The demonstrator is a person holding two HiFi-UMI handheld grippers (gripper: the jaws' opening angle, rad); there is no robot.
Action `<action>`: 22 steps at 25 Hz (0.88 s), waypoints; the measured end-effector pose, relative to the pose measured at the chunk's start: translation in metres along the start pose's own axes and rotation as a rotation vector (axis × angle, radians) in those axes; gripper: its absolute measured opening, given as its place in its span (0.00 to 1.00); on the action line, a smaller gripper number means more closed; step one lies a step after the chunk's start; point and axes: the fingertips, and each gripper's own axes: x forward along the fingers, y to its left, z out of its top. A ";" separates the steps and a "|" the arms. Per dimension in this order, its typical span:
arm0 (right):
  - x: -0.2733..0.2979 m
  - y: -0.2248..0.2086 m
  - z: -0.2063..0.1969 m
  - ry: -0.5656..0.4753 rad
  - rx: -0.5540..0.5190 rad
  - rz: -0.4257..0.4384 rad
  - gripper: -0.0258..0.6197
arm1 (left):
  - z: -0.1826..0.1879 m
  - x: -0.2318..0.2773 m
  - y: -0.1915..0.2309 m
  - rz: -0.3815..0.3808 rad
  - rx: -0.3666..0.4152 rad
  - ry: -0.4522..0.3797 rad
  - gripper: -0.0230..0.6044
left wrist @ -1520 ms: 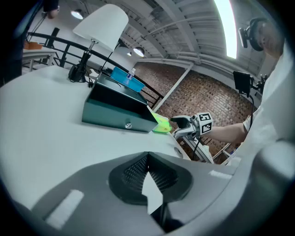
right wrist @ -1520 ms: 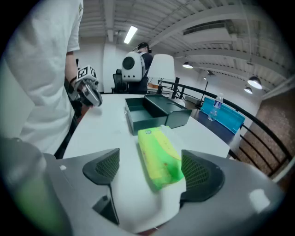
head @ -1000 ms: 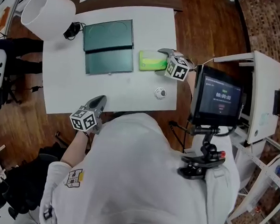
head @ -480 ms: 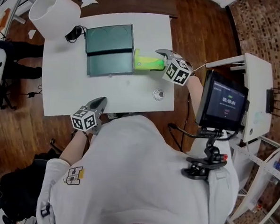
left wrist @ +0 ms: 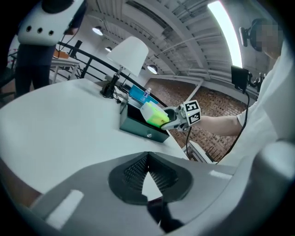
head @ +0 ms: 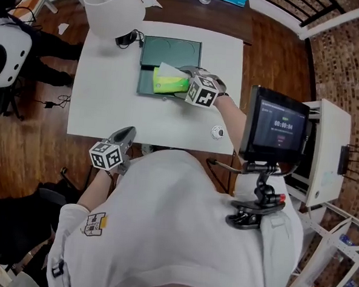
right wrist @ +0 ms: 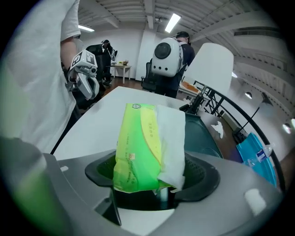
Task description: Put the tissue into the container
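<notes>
I am looking down on the white desk point(head: 103, 105), which is filling the middle of the head view, with a big white lampshade point(head: 113, 7) standing at its far left corner. A dark screen point(head: 274, 124) is sitting off the desk's right edge, close to my operator's body. The container point(head: 171, 51), a dark green case, is lying open toward the far side of the desk, its lid folded back flat and its near half facing up. The right gripper point(head: 184, 82) is reaching in from the right over that near half, and its fingers are clamping the tissue pack point(head: 169, 83) from both sides; in the right gripper view the bright green pack is standing up between the pads with a white sheet point(right wrist: 171, 138) poking out of its top. The pack is being held right over the container's near half, raised and tilted in the left gripper view; I cannot tell whether it is touching the inside. The left gripper point(head: 127, 132) is hovering at the near edge of the desk, well apart from the container, its fingers pressing together at the tips with nothing between them. A small round knob-like object point(head: 217, 132) is lying alone near the desk's near right corner.
</notes>
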 end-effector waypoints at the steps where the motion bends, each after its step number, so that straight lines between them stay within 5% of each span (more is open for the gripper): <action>1: 0.006 0.002 -0.002 0.014 0.008 0.004 0.61 | -0.001 -0.006 0.005 0.016 -0.015 -0.012 0.04; 8: 0.022 0.002 -0.025 0.114 0.050 -0.026 0.62 | -0.005 -0.021 0.006 0.052 -0.035 -0.025 0.04; 22: 0.035 -0.001 -0.032 0.143 0.030 -0.061 0.62 | -0.004 -0.017 -0.004 0.028 0.008 0.019 0.04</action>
